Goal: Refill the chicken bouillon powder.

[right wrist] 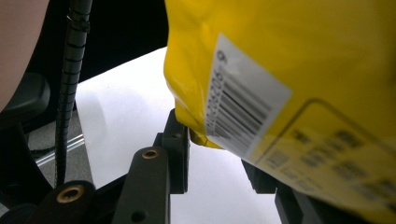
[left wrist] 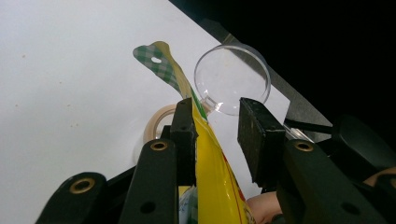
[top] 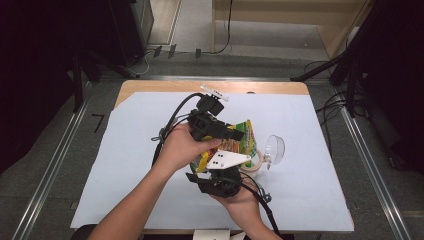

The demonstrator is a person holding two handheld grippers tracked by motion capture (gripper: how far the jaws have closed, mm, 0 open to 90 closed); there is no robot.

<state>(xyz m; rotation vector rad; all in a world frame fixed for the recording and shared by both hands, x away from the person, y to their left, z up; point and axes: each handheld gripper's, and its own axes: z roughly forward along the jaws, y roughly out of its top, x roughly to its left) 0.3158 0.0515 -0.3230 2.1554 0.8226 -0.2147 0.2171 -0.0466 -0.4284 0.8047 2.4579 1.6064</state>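
— While both hands meet over the middle of the counter [top: 125, 150], where is the snack bag [top: 243, 141]?

— Held up off the counter between the two tools. Its checked top edge points away from the person, and its yellow body with a barcode label hangs close before the right tool's camera.

— How does the left tool [left wrist: 217, 126] stand?

— Its jaws are apart. The bag's edge lies against the left-hand jaw in that tool's own view; the other jaw stands clear of the bag, with a gap between.

— And the right tool [right wrist: 215, 154]?

— A corner of the bag sits at one jaw and the other jaw is half hidden behind the bag (so I cannot tell whether it clamps).

— What lies near the bag?

— A clear plastic cup [top: 274, 148] lies on its side just to the right of the bag, mouth toward the tools. A roll of tape [left wrist: 157, 122] rests flat on the counter below the bag, close beside the cup.
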